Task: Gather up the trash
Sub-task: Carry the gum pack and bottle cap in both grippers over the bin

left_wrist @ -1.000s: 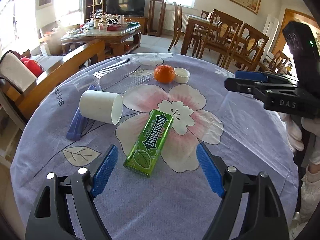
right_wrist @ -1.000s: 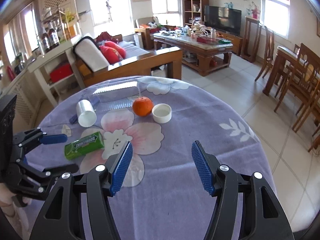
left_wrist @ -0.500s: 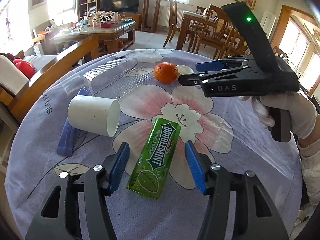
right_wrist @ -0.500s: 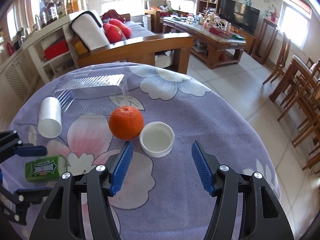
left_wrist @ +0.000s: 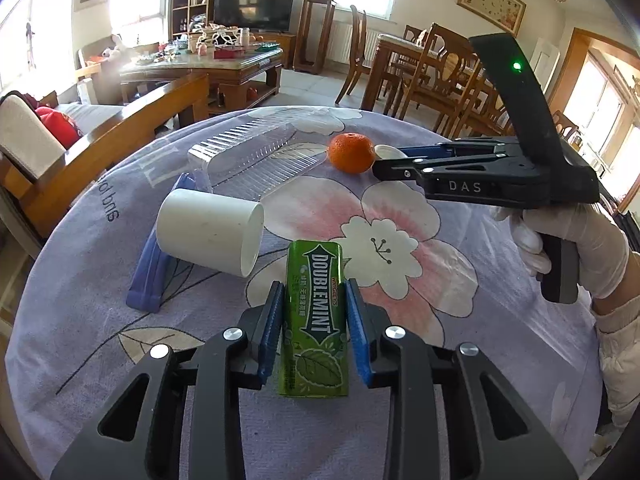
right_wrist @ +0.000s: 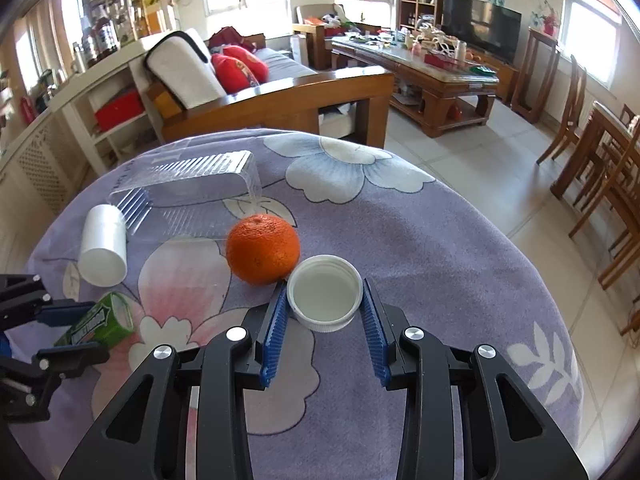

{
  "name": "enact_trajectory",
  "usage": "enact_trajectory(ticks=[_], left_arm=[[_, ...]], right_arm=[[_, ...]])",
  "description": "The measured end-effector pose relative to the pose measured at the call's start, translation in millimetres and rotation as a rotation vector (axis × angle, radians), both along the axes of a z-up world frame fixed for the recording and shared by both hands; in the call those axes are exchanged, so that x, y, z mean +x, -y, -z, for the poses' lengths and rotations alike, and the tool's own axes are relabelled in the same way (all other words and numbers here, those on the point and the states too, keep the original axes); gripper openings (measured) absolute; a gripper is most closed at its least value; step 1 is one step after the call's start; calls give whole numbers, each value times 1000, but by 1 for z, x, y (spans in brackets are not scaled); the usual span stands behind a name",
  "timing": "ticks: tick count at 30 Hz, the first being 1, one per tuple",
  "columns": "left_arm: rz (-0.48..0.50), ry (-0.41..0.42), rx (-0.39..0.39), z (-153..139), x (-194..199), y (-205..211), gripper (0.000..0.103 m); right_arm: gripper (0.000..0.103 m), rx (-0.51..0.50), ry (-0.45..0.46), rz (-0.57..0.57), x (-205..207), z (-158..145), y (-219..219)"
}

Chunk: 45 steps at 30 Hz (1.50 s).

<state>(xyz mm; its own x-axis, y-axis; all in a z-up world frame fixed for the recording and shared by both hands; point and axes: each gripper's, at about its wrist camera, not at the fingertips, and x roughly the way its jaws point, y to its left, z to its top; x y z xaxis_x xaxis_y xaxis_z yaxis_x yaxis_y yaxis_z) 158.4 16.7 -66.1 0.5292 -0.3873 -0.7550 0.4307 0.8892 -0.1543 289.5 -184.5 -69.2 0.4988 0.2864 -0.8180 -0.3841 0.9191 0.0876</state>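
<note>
Left wrist view first: our left claw (left_wrist: 314,312) has its blue pads pressed right up against both long sides of the green gum pack (left_wrist: 316,312), so it's closed on it. The pack lies flat on the counter (left_wrist: 100,248) with its purple flowered cloth, pointing straight away from us. Just to the left, a white cup (left_wrist: 210,232) lies on its side, its open mouth facing the pack, and a blue strip (left_wrist: 154,256) sticks out from under it. Behind the cup sits a clear plastic tray (left_wrist: 252,156), tipped over. Further back there's an orange (left_wrist: 351,153), and the right claw (left_wrist: 394,160) comes in from the right, held in a white-gloved hand (left_wrist: 576,240). From this angle we only see that claw side-on.

Right wrist view: our right claw (right_wrist: 325,304) sits around a white lid (right_wrist: 325,298) that lies open side up on the cloth. The pads are at the lid's sides, the left one looks like it's touching, the right one is either just touching or a hair off, so we honestly can't tell if it's gripping. The orange (right_wrist: 262,248) is touching the lid's left rim. The cup (right_wrist: 103,250) and clear tray (right_wrist: 188,196) are off to the left, and the gum pack (right_wrist: 100,322) shows at the far left between the left claw's (right_wrist: 78,328) fingers.
</note>
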Motion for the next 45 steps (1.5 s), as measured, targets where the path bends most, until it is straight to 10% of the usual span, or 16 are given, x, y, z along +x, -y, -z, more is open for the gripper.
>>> enact_trajectory(ticks=[25, 45], left_arm=[[148, 137, -152, -57, -98, 68, 31], [481, 134, -242, -68, -165, 244, 31]], right_arm=[[36, 353, 218, 253, -225, -97, 127], [36, 458, 402, 801, -420, -100, 357]])
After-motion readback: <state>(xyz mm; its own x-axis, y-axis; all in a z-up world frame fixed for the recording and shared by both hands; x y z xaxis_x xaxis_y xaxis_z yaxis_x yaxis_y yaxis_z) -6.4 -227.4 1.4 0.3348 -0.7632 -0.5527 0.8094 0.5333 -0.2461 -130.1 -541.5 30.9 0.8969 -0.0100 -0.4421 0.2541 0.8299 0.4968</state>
